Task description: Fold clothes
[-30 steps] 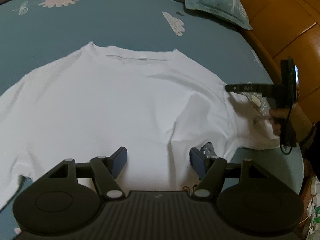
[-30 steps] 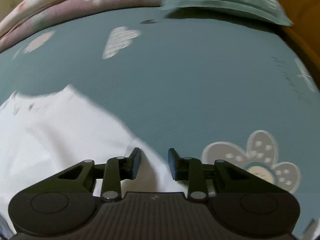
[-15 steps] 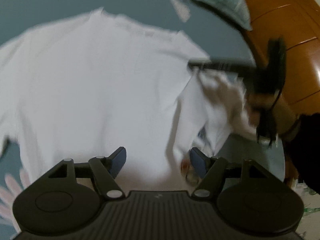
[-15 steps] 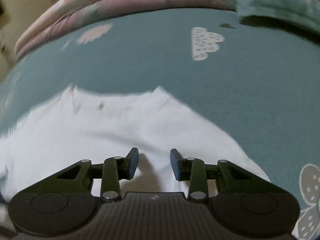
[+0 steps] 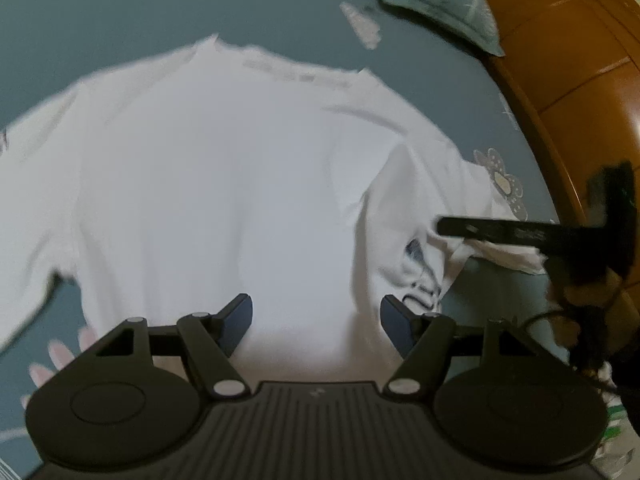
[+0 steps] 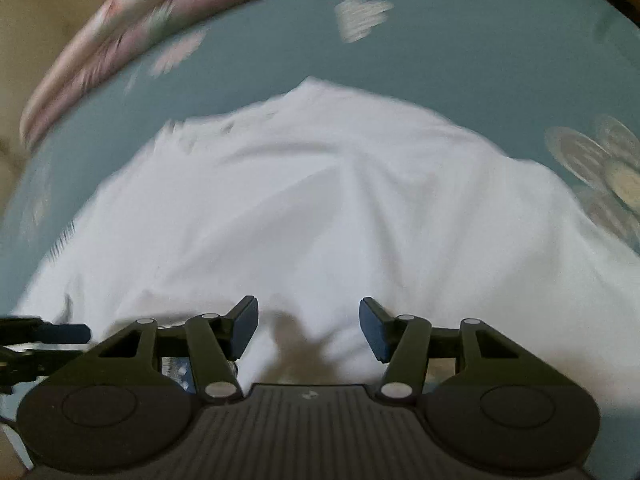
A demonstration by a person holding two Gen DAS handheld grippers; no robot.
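From the left wrist, the white shirt [image 5: 224, 184] lay spread on the bed [image 5: 120, 20], collar at the far side and its right sleeve pulled in over the body. It looked light and limp, cloth that would sag and crease wherever it went unsupported; I'd have taken it by a hem, seam or shoulder edge. The left gripper [image 5: 316, 320] stood wide open over the near hem, holding nothing. The right gripper [image 5: 444, 226] showed edge-on at the bunched sleeve; its opening couldn't be told from there.

From the right wrist, the right gripper [image 6: 308, 326] stood wide open with nothing between its pads, just above rumpled shirt [image 6: 320, 208] that filled the middle of the blurred view.
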